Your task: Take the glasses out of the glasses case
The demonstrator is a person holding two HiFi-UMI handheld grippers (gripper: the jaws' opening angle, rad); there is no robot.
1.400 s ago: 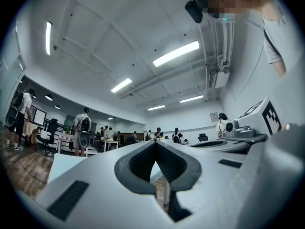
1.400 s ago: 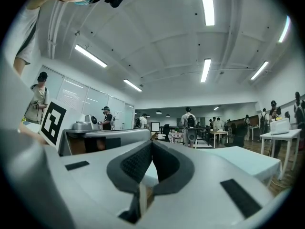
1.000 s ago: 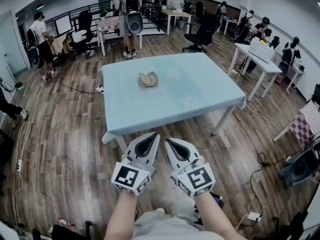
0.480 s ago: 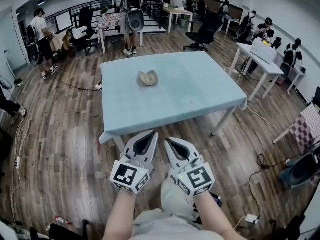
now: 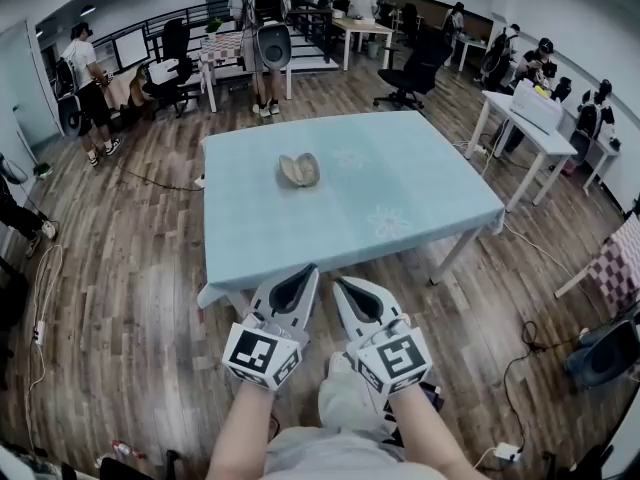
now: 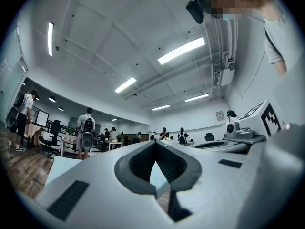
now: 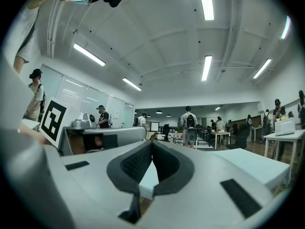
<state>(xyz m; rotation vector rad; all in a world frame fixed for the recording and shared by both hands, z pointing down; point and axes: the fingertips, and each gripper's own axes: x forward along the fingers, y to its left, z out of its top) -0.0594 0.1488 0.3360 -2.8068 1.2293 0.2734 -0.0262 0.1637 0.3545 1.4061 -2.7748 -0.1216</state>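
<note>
Open like a shell on the worktop (image 5: 400, 183), nearer its far edge and left of the middle: a tan glasses case (image 5: 299, 169), too small here to tell what lies inside. Pale blue cloth over the worktop, wooden floor (image 5: 120, 268) all round it. Side by side just short of the near edge, tips close together and pointing toward the case but well apart from it: left gripper (image 5: 308, 271) and right gripper (image 5: 339, 283). Both closed, pads meeting at the tips, nothing between them. Beyond the far edge, standing with back turned: a person with a backpack (image 5: 258, 13).
</note>
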